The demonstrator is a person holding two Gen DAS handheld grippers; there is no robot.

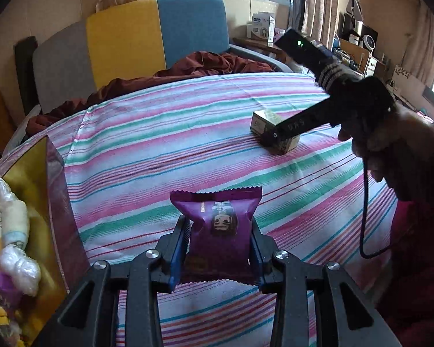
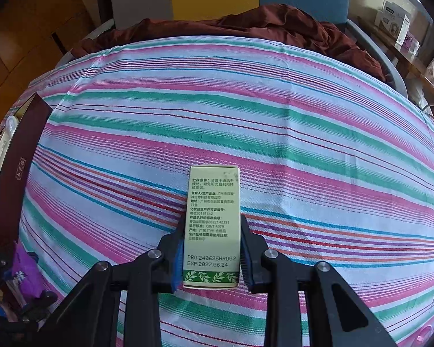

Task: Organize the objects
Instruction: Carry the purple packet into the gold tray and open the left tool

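Note:
A purple snack packet (image 1: 217,225) sits upright between the blue pads of my left gripper (image 1: 219,221), which is shut on it just above the striped sheet (image 1: 159,144). In the right wrist view a pale green carton (image 2: 212,225) with printed text lies lengthwise between the fingers of my right gripper (image 2: 213,218), shut on its long sides. The left wrist view shows that carton (image 1: 264,120) low on the sheet at the right, with the right gripper (image 1: 276,137) on it and a hand (image 1: 390,138) holding the tool. Whether the carton touches the sheet I cannot tell.
A maroon box with a gold lining (image 1: 53,196) stands open at the left edge, holding several wrapped items (image 1: 13,214); the right wrist view shows its wall (image 2: 17,167). A dark red blanket (image 1: 205,63) lies at the far side. A black cable (image 1: 364,202) hangs at right.

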